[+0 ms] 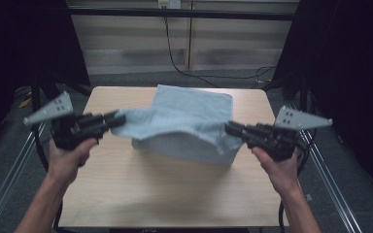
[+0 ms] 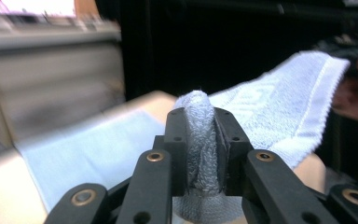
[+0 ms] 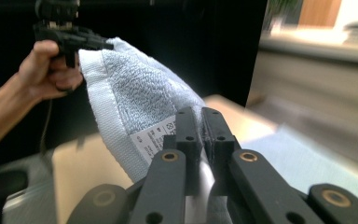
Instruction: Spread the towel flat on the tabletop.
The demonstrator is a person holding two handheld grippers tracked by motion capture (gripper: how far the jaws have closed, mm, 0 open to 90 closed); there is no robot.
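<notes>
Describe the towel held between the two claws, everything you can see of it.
The towel is pale blue-grey terry cloth with a flat woven hem band and a white printed label near one corner. The left claw and the right claw each pinch a near corner, raising that edge off the table. The cloth sags between them, while its far part lies flat on the wooden top.

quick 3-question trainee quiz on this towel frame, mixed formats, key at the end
1. True or false: the left gripper and the right gripper each clamp a corner of the light blue towel.
2. The towel's near edge is: A) flat on the wooden table B) lifted above it C) hanging off the front.
3. What is sewn on near the right gripper's jaws?

Key: 1 true; 2 B; 3 a white care label.
</notes>
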